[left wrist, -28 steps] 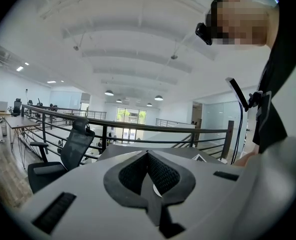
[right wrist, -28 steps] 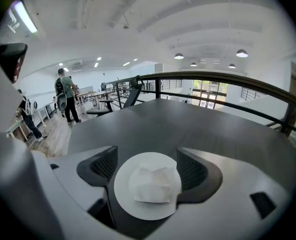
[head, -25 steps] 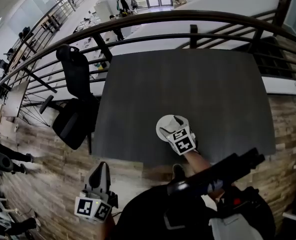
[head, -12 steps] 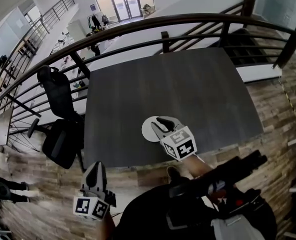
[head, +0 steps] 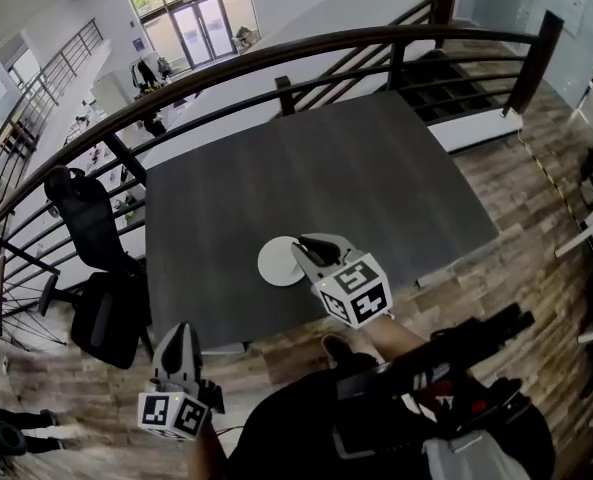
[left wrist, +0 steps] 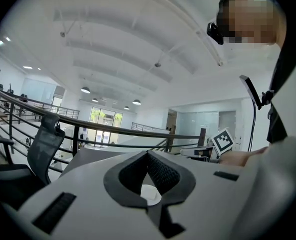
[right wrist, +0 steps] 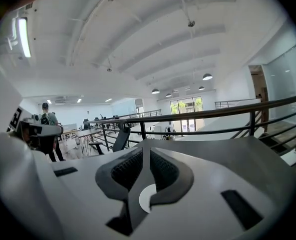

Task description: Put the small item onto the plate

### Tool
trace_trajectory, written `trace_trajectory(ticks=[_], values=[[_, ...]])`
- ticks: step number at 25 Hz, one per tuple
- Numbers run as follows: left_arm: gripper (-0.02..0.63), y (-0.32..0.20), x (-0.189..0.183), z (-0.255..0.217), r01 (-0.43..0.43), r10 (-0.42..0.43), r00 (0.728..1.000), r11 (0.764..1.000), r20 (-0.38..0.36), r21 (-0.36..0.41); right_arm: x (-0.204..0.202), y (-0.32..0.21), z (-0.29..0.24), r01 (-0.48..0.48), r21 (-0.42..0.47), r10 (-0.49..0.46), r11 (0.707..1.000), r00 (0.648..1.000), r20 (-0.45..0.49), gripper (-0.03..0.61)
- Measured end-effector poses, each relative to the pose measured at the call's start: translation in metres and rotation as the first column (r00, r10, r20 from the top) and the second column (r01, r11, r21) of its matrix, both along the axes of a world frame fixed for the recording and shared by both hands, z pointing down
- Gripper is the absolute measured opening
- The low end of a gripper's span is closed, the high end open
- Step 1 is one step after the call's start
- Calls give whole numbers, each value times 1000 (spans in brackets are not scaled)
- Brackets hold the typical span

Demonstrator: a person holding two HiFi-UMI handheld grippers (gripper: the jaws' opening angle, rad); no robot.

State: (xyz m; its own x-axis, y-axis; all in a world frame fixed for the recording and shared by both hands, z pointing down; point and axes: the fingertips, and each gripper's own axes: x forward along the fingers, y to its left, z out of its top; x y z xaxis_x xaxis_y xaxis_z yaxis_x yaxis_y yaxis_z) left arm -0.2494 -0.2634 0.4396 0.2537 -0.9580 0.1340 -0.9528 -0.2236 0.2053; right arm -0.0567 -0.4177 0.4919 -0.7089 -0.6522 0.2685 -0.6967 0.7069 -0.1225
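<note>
Near the front edge of the dark grey table (head: 376,178), a little left of its middle, lies the white plate (head: 274,264). Over the right part of the plate hangs the right gripper (head: 308,248), with its tips pointing toward the far left corner. It covers that side of the plate, so I cannot tell whether it touches it. In the right gripper view the jaws of this gripper (right wrist: 147,151) are closing. Only a thin slit stays between the ribbed pads (right wrist: 125,170), and nothing is in it.

No small item can be made out in any view. The uncovered part of the plate looks bare, and what lies under the gripper is hidden.

Off the table, beyond its front left corner, the left gripper (head: 181,338) is over the wooden floor (head: 536,218), well apart from the plate. Its jaws (left wrist: 148,154) meet at the tip and hold nothing.
</note>
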Motion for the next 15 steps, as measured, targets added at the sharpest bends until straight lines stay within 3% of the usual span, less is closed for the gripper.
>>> trace_trajectory(ticks=[6, 15], values=[[5, -15, 4, 1, -61, 61, 998, 998, -22, 4, 9, 15, -23, -19, 6, 19, 1000, 999, 33, 3], [5, -17, 15, -1, -100, 100, 995, 995, -16, 24, 14, 35, -45, -22, 54, 20, 998, 999, 34, 2]])
